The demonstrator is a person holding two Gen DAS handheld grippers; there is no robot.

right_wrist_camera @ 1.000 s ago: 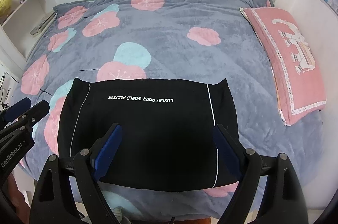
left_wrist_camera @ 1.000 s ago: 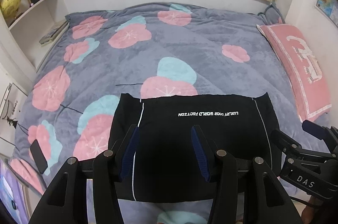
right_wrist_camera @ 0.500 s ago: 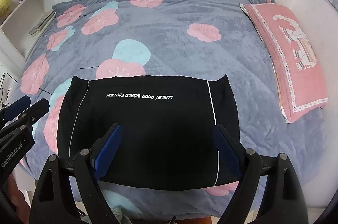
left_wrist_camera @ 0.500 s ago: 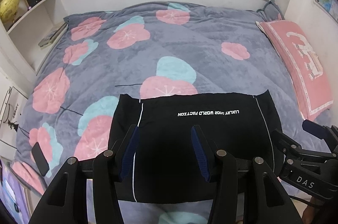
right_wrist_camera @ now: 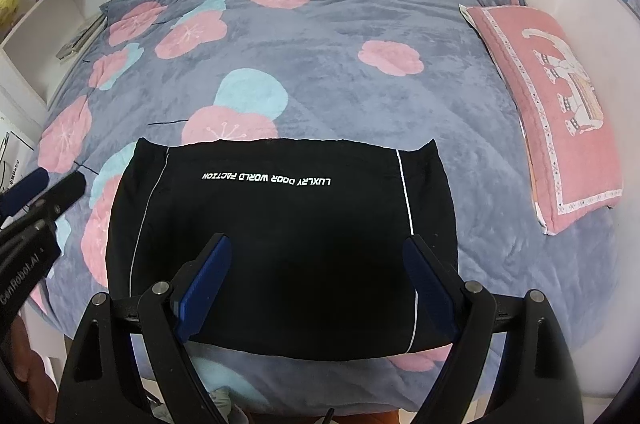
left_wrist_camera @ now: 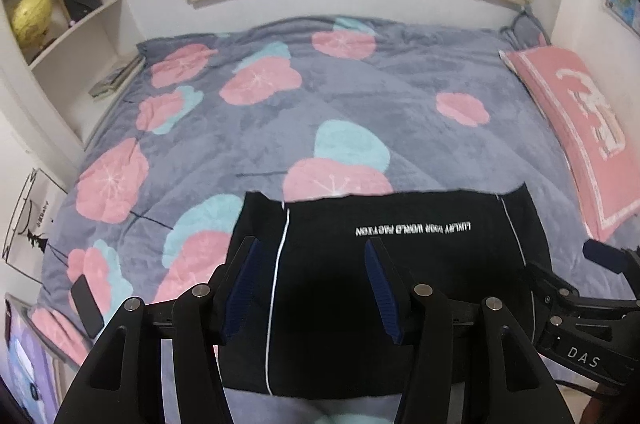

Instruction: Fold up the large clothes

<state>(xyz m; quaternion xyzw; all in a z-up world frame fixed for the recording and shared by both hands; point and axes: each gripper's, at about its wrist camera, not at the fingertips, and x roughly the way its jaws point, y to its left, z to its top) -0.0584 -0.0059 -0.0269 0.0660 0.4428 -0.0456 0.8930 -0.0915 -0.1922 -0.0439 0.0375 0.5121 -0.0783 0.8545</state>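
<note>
While both grippers hover above it, the black garment point(right_wrist_camera: 280, 244) lies folded into a flat rectangle at the near edge of the bed, on the grey floral blanket point(right_wrist_camera: 320, 55). White lettering runs across its far side, thin white stripes down each flank. Left gripper point(left_wrist_camera: 314, 284): jaws parted, blue pads spread, nothing between them, poised over the garment's left stripe. Right gripper point(right_wrist_camera: 316, 284): jaws gaping wider, empty too, above the garment's near half. Pink pillow point(right_wrist_camera: 560, 111) along the bed's right edge; a dark phone point(left_wrist_camera: 86, 306) by the near-left corner.
</note>
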